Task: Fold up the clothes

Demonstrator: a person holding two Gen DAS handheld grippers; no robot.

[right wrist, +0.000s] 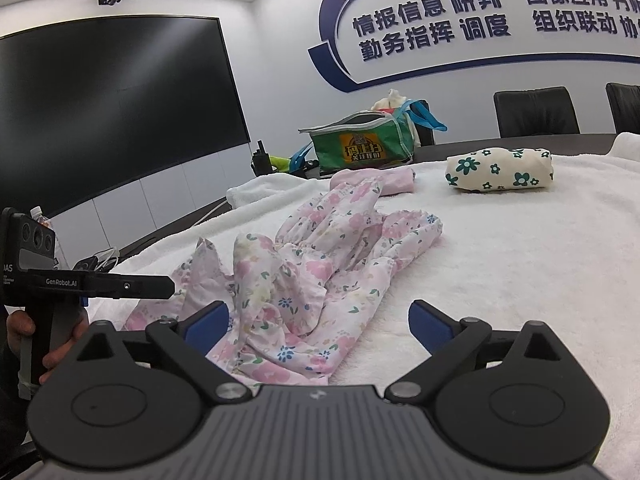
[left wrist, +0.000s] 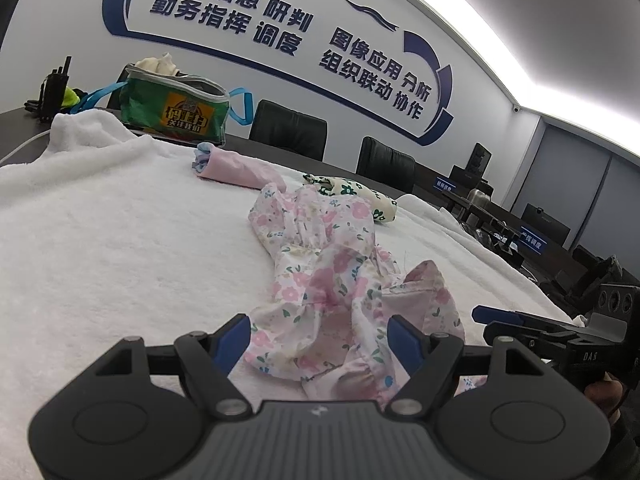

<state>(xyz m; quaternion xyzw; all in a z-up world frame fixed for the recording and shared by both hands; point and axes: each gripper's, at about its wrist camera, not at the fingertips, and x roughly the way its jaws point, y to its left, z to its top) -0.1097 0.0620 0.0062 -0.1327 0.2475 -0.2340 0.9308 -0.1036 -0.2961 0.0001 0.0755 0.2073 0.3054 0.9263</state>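
A: Where is the garment?

B: The pink floral garment (left wrist: 320, 280) lies crumpled in a heap on the white towel (left wrist: 120, 240) that covers the table. It is not folded; ridges and loose flaps stand up from it.

A: And the grippers?

B: The left gripper (left wrist: 318, 334) sits at the near end of the garment, jaws apart, with cloth lying between the blue pads (left wrist: 236, 340). The pads do not press on the fabric as far as I can see. The right gripper (right wrist: 318, 322) is spread wide at the garment's near edge. Its left pad is just beside the cloth, and its right pad is over bare towel. Neither holds anything.

A: Can each see the other?

B: Yes. In the left view the right gripper comes in from the right of the garment; in the right view the left one reaches in from the left, held by a hand (right wrist: 24, 332).

A: What else is near the garment?

B: Beyond it, a rolled cream bundle (right wrist: 500, 170) with green flowers lies on the towel. A plain pink piece (left wrist: 232, 166) lies beyond the garment too, toward the left. Farther back stands a green bag (right wrist: 360, 144) with blue straps, on the dark table past the towel's edge. Black chairs (left wrist: 288, 128) stand behind, against a wall with blue lettering (left wrist: 280, 24).
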